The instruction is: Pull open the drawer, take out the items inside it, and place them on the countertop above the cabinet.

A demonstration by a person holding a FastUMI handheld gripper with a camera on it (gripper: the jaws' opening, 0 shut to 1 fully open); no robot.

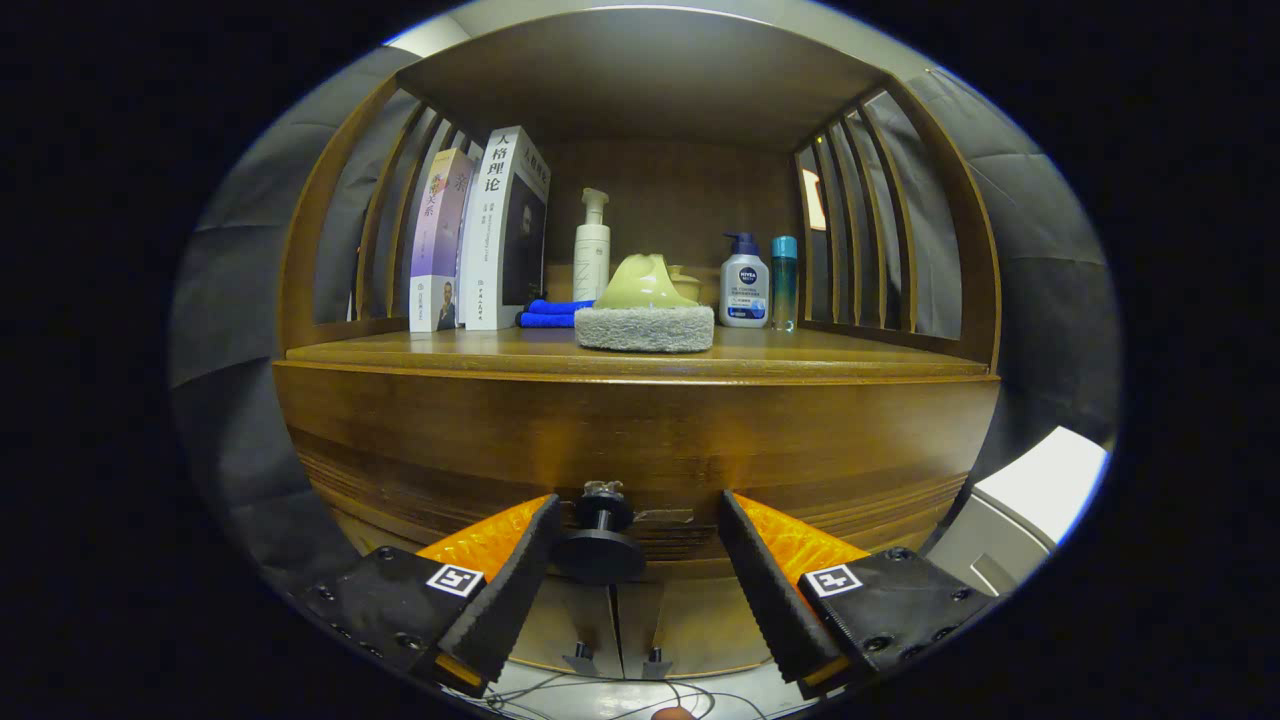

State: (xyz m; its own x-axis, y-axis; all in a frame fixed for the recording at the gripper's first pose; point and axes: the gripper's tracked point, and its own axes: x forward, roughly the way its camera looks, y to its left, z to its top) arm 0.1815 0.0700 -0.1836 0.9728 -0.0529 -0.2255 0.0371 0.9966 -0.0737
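Wooden cabinet (pixel 640 440) seen head-on, drawer front (pixel 420 440) closed. On countertop (pixel 800 355), left to right: two upright books (pixel 480 235), folded blue cloth (pixel 552 313), white pump bottle (pixel 592 250), yellow-green scrubber on a grey pad (pixel 645 315), second pump bottle (pixel 744 285), slim teal bottle (pixel 784 282). Gripper (pixel 635 545) spread wide, grasping nothing, fingers (pixel 500 600) flanking black drawer knob (pixel 600 545); knob close beside left finger, well apart from right finger. Below knob, two small door pulls (pixel 618 660) side by side
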